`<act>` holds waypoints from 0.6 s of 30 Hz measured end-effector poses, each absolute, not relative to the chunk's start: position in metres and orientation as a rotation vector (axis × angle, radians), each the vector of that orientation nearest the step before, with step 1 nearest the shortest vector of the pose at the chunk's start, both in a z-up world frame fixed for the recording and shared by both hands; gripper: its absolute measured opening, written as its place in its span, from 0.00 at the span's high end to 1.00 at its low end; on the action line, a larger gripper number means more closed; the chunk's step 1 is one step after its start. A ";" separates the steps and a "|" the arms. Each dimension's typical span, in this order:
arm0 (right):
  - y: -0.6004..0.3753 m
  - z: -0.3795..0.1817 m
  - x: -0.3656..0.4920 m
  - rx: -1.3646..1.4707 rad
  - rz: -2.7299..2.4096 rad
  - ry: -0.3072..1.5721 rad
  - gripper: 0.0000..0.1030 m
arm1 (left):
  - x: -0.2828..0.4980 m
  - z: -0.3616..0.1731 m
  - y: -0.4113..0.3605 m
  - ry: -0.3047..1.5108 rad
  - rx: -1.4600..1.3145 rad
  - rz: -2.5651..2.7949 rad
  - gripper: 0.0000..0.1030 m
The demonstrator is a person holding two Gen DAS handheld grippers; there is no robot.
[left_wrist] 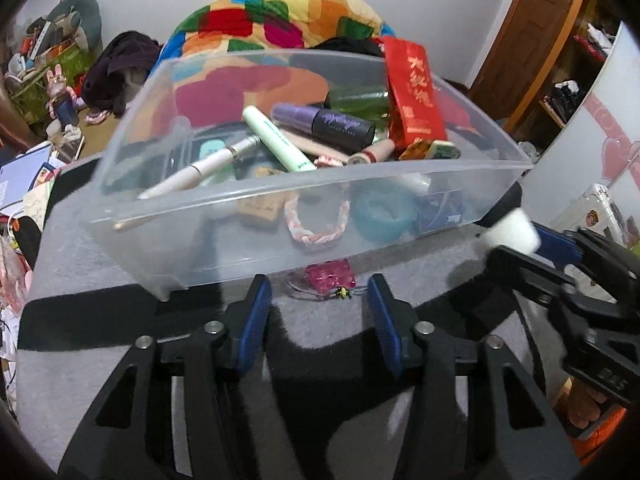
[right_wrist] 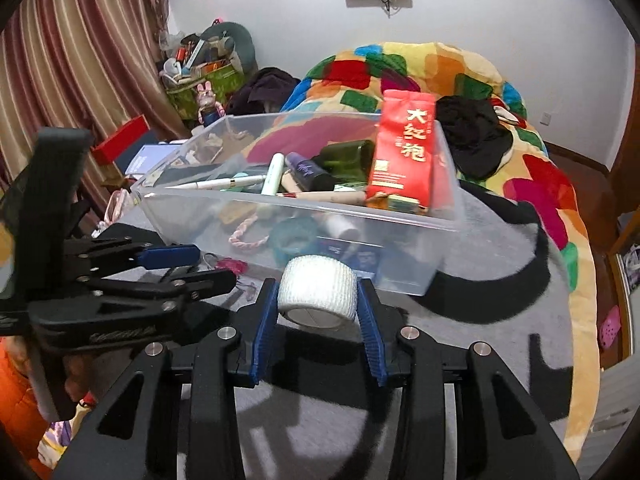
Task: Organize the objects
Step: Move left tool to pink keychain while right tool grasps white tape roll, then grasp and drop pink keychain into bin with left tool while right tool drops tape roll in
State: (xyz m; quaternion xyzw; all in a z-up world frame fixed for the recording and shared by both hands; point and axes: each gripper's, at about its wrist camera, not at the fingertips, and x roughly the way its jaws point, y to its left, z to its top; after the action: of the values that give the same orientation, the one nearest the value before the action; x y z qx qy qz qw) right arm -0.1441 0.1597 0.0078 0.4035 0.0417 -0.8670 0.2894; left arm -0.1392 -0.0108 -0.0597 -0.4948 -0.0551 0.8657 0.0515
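A clear plastic bin (left_wrist: 160, 208) (right_wrist: 400, 216) sits on a grey and black mat, filled with pens, cosmetic tubes, a red packet (left_wrist: 414, 92) (right_wrist: 404, 152), a green bottle, a braided bracelet and a teal ring. My right gripper (right_wrist: 318, 300) is shut on a white tape roll (right_wrist: 318, 284), held just before the bin's near wall; the roll also shows in the left wrist view (left_wrist: 514, 230). My left gripper (left_wrist: 320, 294) is open and empty, just short of a pink beaded trinket (left_wrist: 330, 276) on the mat in front of the bin.
A colourful patchwork quilt (right_wrist: 532, 184) lies behind and to the right of the bin, with dark clothes (right_wrist: 472, 136) on it. Cluttered boxes and a toy stand at the back left (right_wrist: 200, 76). A wooden door (left_wrist: 536, 28) is at the right.
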 end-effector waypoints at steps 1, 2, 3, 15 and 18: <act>0.162 0.008 -0.144 1.073 -2.313 0.104 0.65 | -0.140 -0.060 -0.010 -0.156 -1.515 2.649 0.59; 0.162 0.008 -0.144 1.072 -2.312 0.099 0.65 | -0.141 -0.060 -0.007 -0.142 -1.515 2.661 0.65; 0.162 0.008 -0.143 1.070 -2.308 0.091 0.65 | -0.142 -0.060 -0.006 -0.141 -1.514 2.657 0.73; 0.160 0.014 -0.139 1.049 -2.307 0.087 0.65 | -0.109 -0.045 -0.001 -0.046 -1.352 2.732 0.81; 0.158 0.022 -0.137 1.025 -2.317 0.090 0.65 | -0.100 -0.032 -0.004 -0.060 -1.289 2.753 0.81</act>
State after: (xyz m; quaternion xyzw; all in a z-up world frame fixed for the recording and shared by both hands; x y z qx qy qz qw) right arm -0.1371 0.1581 0.0220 0.3859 0.0337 -0.8722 0.2988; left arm -0.0996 -0.0040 -0.0322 -0.4234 -0.0198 0.9043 0.0505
